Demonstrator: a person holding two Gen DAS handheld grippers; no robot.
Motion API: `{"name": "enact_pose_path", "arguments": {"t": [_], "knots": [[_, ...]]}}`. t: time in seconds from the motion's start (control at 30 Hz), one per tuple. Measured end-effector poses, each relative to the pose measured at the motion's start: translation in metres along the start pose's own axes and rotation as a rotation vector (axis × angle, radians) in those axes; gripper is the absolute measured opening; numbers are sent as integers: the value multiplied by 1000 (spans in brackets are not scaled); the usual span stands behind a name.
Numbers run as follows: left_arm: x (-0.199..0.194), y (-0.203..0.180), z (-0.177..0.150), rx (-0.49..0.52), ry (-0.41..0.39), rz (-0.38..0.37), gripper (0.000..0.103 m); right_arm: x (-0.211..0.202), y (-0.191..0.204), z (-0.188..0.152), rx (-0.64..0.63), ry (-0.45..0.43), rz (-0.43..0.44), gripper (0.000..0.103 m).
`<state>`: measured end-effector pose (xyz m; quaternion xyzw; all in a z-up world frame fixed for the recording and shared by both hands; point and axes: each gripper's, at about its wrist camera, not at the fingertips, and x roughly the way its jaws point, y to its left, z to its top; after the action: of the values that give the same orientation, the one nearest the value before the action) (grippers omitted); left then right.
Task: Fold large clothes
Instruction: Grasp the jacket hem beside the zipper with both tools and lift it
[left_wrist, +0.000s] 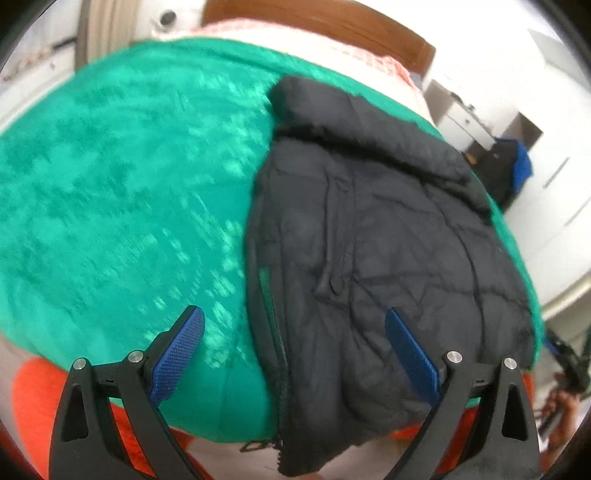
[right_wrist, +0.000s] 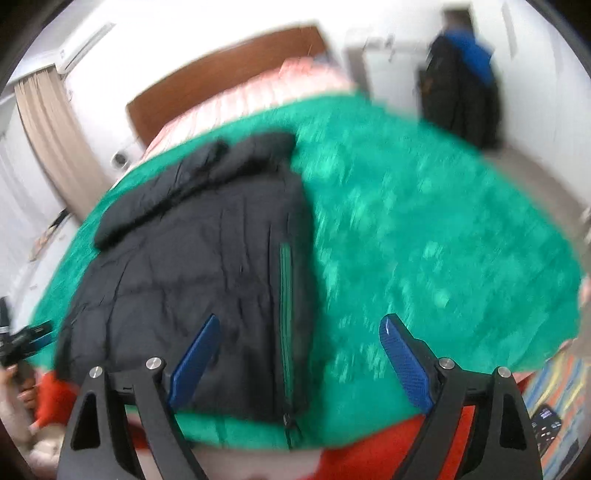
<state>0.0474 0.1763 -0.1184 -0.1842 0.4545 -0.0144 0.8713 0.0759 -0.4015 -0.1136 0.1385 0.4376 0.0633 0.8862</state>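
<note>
A black quilted jacket (left_wrist: 373, 251) lies folded lengthwise on a green blanket (left_wrist: 122, 206), its hood toward the far end and its zipper edge along one side. My left gripper (left_wrist: 293, 321) hovers open above the jacket's near hem, with one pad over the blanket and the other over the jacket. In the right wrist view the jacket (right_wrist: 192, 266) lies to the left on the green blanket (right_wrist: 424, 240). My right gripper (right_wrist: 299, 328) is open above the near zipper edge (right_wrist: 286, 314), nothing between its pads.
An orange cover (right_wrist: 388, 443) shows under the blanket at the bed's near edge. A brown headboard (right_wrist: 229, 70) and a pink pillow (right_wrist: 295, 81) are at the far end. Dark clothes with a blue part (right_wrist: 461, 85) hang at the right wall. A curtain (right_wrist: 51, 140) hangs left.
</note>
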Motion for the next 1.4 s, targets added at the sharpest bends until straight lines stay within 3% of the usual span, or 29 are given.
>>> {"name": "enact_pose_path", "arguments": {"t": [0.13,0.27,0.3,0.37,0.4,0.43,0.47,0.5,0.57,0.7,0.97,1.03,1.1,1.2,1.27,1.33,1.4], "knots": [[24,-8,-11,66,82,-22,99,22,-5,-3,28,101,150,88],[39,-26,-26,187,132,17,99,59,4,-5,-8,210,202,85],[40,-30,-28,214,138,24,99,68,6,-5,-12,244,206,81],[42,-34,-33,250,169,36,96,76,8,-6,-15,276,217,55],[43,-35,-36,253,193,47,75,76,11,-5,-31,286,209,47],[44,-35,-37,245,212,46,63,75,13,-3,-49,288,196,38],[43,-35,-36,226,234,19,38,70,17,-4,-72,288,186,32],[41,-35,-35,214,238,17,26,64,22,-2,-95,281,182,30],[34,-37,-34,202,236,12,19,51,30,0,-123,262,178,25],[15,-36,-39,184,255,-24,17,28,34,-2,-125,262,185,23],[-62,-40,-79,221,347,-111,16,-25,19,-46,-19,390,281,23],[-90,-44,-57,200,298,-168,16,-44,17,-33,43,355,356,22],[-110,-50,-25,194,220,-212,15,-61,22,4,48,278,421,22],[-128,-69,50,239,68,-266,15,-64,37,76,-1,165,474,22],[-124,-86,99,274,-29,-255,15,-53,53,124,-35,106,493,22],[-106,-97,154,242,-105,-240,16,-27,61,176,-20,53,493,22],[-75,-108,204,180,-166,-200,28,12,68,225,18,25,488,26]]}}
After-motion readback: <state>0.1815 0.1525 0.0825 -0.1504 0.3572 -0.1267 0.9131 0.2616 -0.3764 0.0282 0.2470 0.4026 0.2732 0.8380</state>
